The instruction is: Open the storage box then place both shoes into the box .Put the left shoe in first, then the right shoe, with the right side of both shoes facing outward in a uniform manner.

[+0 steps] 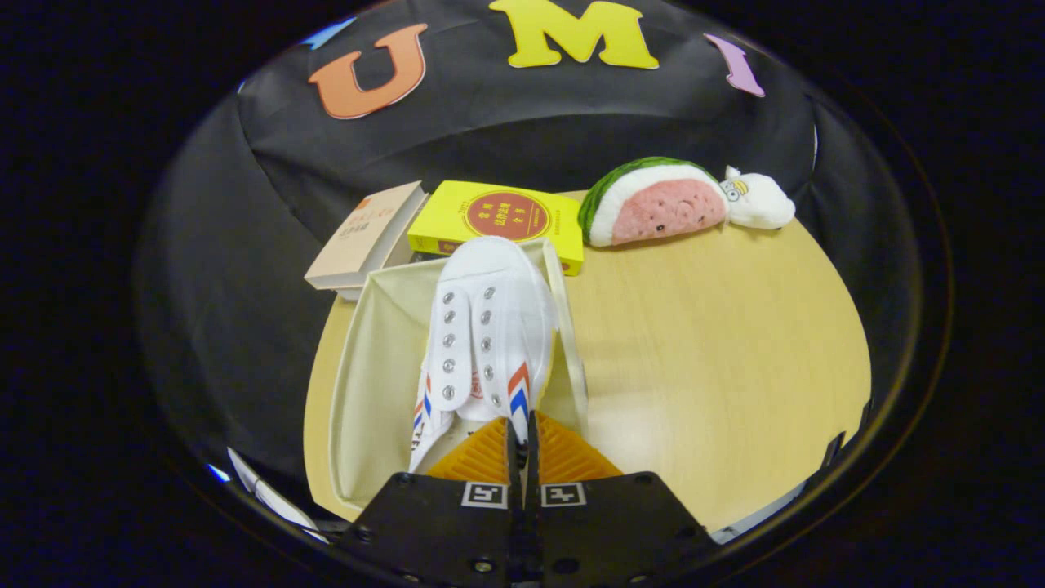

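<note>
Shoe [483, 327], white canvas with metal eyelets and red and blue stripes on its sides, sits just ahead of the tool [522, 433], its toe pointing away and its heel end at the fingertips. The two fingers [482, 457] are drawn together with only a thin slit between them, pinching what looks like the rear edge of the shoe; how much of the heel they hold is hidden behind them.

The shoe is over the open storage box [367, 384], a pale fabric-sided box whose mouth lies ahead of the tool and to its left. The shoe lies along the box's right wall, touching or nearly touching that rim, and its toe reaches up to the far rim. To the left of the shoe the box floor is bare and open, wide enough to show the whole left wall and near corner. Whether the sole rests on the box floor cannot be told.

Beyond the box, at its far rim, lie a yellow book [498, 216] and, left of it, a beige book [367, 237], both flat and side by side. Farther right, well apart from the box, a watermelon-slice plush [653, 204] lies against a small white plush [759, 204] near the worktop's far edge.

The wooden worktop [718, 359] to the right of the tool and box is a broad open stretch running out to its curved right edge.
</note>
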The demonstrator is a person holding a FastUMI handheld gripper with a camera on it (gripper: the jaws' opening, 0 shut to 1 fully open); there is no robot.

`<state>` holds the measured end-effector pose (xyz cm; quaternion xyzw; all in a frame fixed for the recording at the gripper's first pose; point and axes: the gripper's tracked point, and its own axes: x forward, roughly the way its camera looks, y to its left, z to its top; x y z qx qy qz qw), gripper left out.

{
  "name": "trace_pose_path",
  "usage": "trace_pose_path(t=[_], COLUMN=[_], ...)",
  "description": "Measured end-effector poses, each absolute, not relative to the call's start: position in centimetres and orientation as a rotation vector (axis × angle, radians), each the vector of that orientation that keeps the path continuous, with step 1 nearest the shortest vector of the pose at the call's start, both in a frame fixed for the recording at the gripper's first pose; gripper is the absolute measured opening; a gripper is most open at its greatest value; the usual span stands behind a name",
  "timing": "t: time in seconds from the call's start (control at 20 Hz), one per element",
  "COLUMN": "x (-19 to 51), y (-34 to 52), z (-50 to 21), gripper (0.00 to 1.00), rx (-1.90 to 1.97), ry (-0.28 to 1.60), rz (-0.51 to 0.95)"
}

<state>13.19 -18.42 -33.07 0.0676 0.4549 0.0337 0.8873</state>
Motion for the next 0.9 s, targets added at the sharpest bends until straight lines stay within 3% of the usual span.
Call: trace_pose_path(t=[0.15, 0.3, 0.35, 0.5, 0.85, 0.9], x=[12.8, 12.6, 12.3, 12.8, 12.3, 12.1], y=[-18.0, -17.4, -17.7, -17.9, -21.0, -21.5], z=[-33.6, -33.8, -33.5, -30.9, -22.7, -21.1], gripper=[0.00, 0.12, 0.22, 0.25, 0.62, 0.79], rx=[0.126, 0.171, 0.168, 0.146, 0.018, 0.006], ry=[0.955, 0.969, 0.963, 0.877, 0.653, 0.611], rz=[0.056, 0.089, 0.086, 0.096, 0.102, 0.097])
